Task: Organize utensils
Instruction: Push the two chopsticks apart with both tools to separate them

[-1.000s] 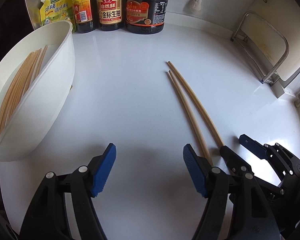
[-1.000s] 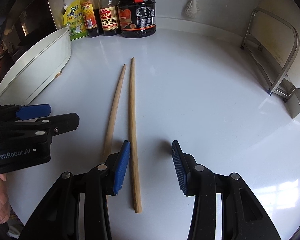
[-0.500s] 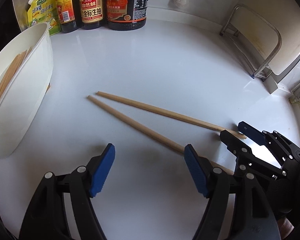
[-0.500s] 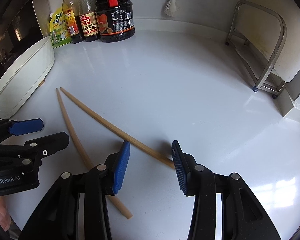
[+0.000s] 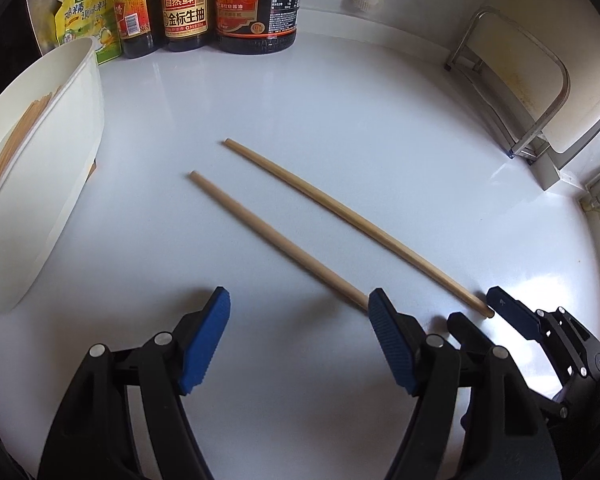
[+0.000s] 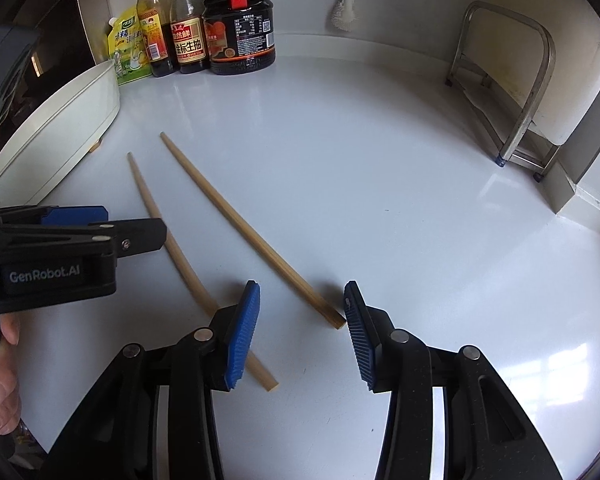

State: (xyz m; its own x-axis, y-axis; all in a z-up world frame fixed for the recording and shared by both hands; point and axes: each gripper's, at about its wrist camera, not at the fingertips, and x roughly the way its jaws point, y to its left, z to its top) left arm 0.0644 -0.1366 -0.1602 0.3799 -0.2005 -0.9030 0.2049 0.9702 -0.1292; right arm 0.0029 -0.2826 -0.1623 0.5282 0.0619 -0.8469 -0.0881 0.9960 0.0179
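Two wooden chopsticks lie side by side on the white counter, slanting from upper left to lower right. The nearer chopstick [image 5: 276,240] [image 6: 180,256] ends beside my left gripper's right finger. The farther chopstick [image 5: 348,220] [image 6: 252,236] ends just ahead of my right gripper [image 6: 302,320], whose jaws stand open and hold nothing. My left gripper [image 5: 298,328] is open and empty over bare counter. A white oval tub [image 5: 48,184] [image 6: 60,132] at the left holds several more chopsticks [image 5: 16,140].
Sauce bottles [image 5: 256,4] [image 6: 236,20] and a yellow pouch [image 5: 82,20] stand along the back wall. A metal rack [image 5: 516,92] [image 6: 512,92] stands at the right. A brush [image 6: 344,4] hangs on the wall. A hand [image 6: 0,380] grips the left tool.
Both chopsticks have swung from lying almost straight ahead to slanting across the counter, then shifted further apart. The views have drifted slightly. Both grippers stay open and empty.
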